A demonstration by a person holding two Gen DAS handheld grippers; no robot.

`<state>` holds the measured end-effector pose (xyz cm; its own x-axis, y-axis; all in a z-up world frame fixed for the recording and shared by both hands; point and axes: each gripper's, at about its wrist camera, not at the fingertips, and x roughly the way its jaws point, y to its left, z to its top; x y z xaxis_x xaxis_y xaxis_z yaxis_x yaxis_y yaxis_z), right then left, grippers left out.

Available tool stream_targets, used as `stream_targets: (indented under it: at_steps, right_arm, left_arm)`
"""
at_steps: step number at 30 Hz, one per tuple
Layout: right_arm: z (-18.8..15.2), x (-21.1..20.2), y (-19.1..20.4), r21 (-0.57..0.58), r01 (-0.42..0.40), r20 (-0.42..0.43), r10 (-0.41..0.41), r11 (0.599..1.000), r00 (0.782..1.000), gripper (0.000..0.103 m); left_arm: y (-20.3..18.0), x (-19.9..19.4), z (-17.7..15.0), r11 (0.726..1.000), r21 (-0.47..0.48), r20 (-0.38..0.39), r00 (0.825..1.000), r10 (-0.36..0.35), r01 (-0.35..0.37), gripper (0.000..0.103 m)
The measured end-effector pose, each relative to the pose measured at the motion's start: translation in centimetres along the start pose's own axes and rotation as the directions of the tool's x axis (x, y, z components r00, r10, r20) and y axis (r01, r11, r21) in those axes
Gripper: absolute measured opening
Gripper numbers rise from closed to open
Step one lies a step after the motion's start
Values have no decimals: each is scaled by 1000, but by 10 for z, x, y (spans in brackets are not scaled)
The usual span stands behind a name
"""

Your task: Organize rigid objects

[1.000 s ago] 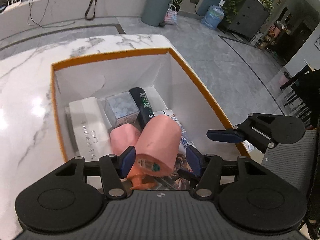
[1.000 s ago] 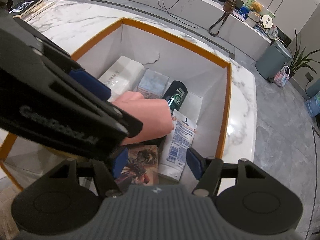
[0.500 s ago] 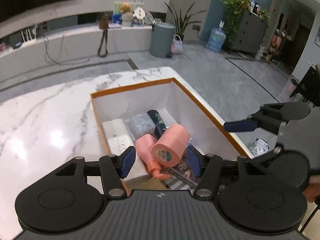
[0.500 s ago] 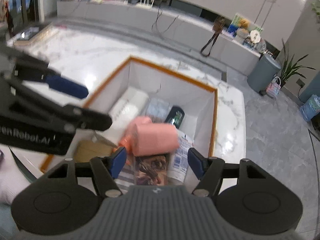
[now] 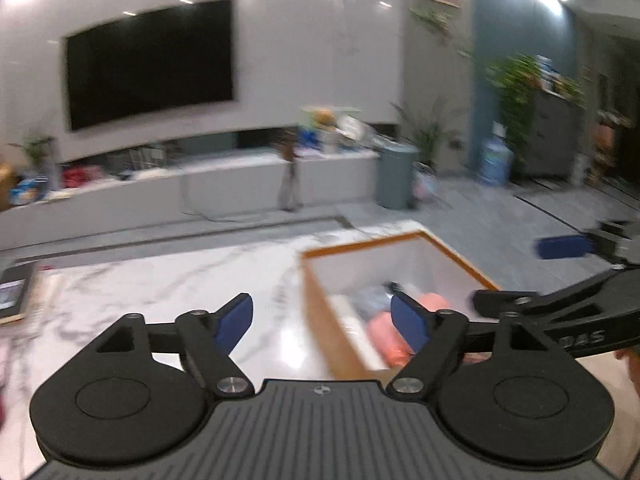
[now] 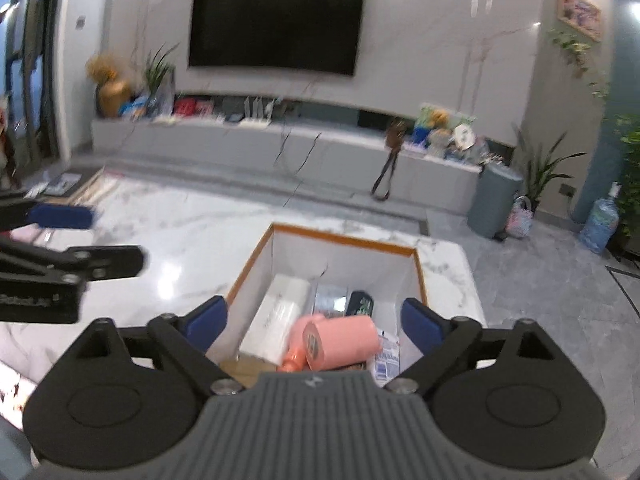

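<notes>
Currently both our grippers, left gripper [image 5: 322,318] and right gripper [image 6: 314,320], have fingers opening, nothing between. Pink bottle [image 6: 340,342] lies in box [image 6: 344,240], 6 o'clock end; rigid, smooth, likely light — grip mid-body.

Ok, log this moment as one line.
left tool: opening, empty | right tool: opening, empty | pink plastic pump bottle: lying in orange-rimmed white box | stage: bottle placed

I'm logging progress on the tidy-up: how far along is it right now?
Done: the pink bottle, a white carton and a dark tube lie in the box. In hand: nothing; the left gripper and right gripper are opening, both empty. Left: books sit on the table.
</notes>
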<state>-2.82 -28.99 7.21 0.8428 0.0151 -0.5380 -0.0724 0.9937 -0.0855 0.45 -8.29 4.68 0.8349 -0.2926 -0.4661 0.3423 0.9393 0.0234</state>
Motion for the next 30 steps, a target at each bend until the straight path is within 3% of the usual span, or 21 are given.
stream_targets:
  at_steps: [3, 6, 10, 14, 19, 25, 30]
  right_arm:
    - [-13, -9, 8, 63, 50, 62, -54, 997, 997, 101]
    - [-30, -14, 20, 127, 69, 95, -82, 990, 992, 101]
    - [-49, -9, 38, 127, 111, 57, -119, 986, 991, 101]
    - [-68, -3, 39, 185, 112, 33, -120, 976, 992, 101]
    - [-78, 1, 43, 200, 139, 16, -145, 970, 989, 101]
    - [-85, 0, 42, 227, 147, 70, -167, 963, 984, 101]
    - [-84, 11, 44, 223, 166, 51, -182, 961, 982, 101]
  left_arm:
    - [9, -8, -14, 989, -126, -2, 997, 79, -78, 103]
    - [12, -14, -30, 979, -192, 36, 996, 80, -72, 103]
    - [12, -13, -48, 968, -234, 70, 991, 114, -95, 103]
    - [7, -1, -59, 981, -150, 18, 992, 128, -124, 103]
    - [2, -2, -81, 990, -87, -5, 994, 107, -107, 103]
    - [5, 7, -93, 991, -83, -46, 993, 105, -108, 103]
    - [8, 13, -100, 992, -81, -59, 994, 89, -93, 103]
